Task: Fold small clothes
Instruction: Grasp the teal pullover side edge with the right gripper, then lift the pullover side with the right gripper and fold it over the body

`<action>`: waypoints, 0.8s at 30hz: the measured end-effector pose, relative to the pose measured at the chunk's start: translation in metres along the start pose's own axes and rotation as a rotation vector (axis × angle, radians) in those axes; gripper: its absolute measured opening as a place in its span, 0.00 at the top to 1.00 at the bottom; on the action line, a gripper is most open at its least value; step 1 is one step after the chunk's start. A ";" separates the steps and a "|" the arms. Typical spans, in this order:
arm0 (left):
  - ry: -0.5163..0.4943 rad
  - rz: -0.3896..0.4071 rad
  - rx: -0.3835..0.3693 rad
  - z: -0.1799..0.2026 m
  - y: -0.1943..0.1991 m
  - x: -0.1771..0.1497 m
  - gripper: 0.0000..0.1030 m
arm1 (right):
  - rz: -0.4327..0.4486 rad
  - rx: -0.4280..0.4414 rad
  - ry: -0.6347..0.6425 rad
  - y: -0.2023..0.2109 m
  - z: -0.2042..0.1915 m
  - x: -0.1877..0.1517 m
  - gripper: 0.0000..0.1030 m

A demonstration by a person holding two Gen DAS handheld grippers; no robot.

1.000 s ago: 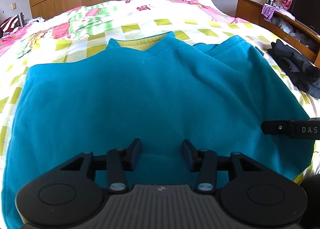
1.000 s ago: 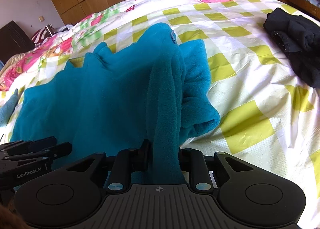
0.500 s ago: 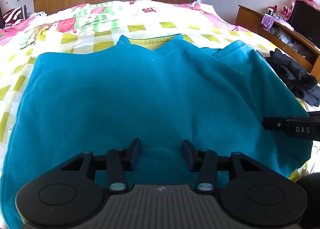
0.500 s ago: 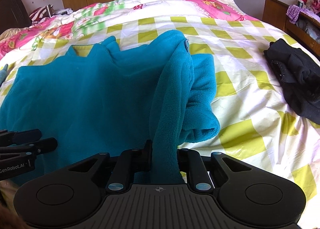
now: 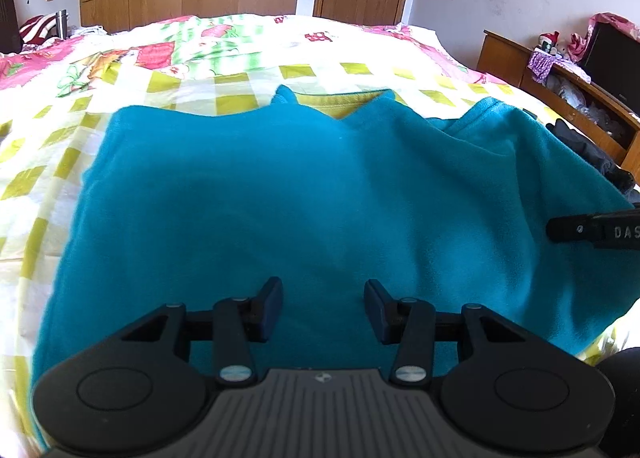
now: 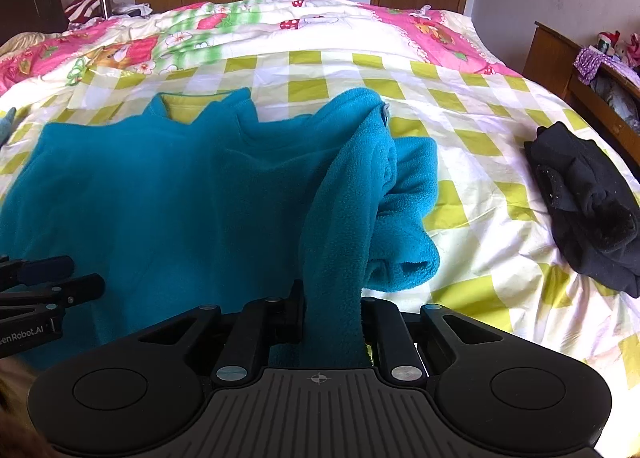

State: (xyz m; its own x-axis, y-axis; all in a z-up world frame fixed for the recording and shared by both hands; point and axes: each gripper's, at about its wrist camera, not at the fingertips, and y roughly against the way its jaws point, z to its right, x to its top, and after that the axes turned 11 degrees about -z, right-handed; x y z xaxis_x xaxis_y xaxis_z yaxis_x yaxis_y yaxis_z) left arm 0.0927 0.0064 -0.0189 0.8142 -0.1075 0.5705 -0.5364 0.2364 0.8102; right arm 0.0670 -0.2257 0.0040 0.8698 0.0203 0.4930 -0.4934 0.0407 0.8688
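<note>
Fleece top, teal and laid out flat on the bed, is what you are folding, and its sleeve is already in your right tool, whose fingers are clamped on the cloth. Your left tool hangs over the near hem with its fingers apart and nothing between them. From the right tool the sleeve runs up and away toward the shoulder, its long axis pointing at the collar, with the rest of it bunched just to the right of the body. The body lies to the left of that grip, so the fold most likely goes leftward across the chest, and your right hand is the one placed to carry it. Farther right, well apart, sits a dark garment.
</note>
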 end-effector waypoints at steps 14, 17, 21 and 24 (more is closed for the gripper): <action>0.099 -0.030 0.014 -0.063 0.008 -0.024 0.42 | 0.124 0.066 0.202 0.048 -0.126 0.058 0.86; 0.130 -0.029 -0.028 -0.070 0.009 -0.024 0.42 | 0.120 0.065 0.272 0.042 -0.162 0.059 0.86; 0.165 -0.052 -0.065 -0.076 0.004 -0.025 0.42 | 0.105 0.080 0.346 0.032 -0.202 0.056 0.86; 0.206 -0.054 -0.116 -0.084 0.005 -0.025 0.40 | 0.109 0.074 0.446 0.033 -0.230 0.046 0.87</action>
State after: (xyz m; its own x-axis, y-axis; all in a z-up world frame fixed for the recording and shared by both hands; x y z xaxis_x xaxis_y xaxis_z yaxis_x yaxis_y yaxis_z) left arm 0.0883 0.0912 -0.0409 0.8753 0.0737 0.4779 -0.4718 0.3467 0.8107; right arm 0.0913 0.0062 0.0446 0.7209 0.4485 0.5283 -0.5669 -0.0568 0.8218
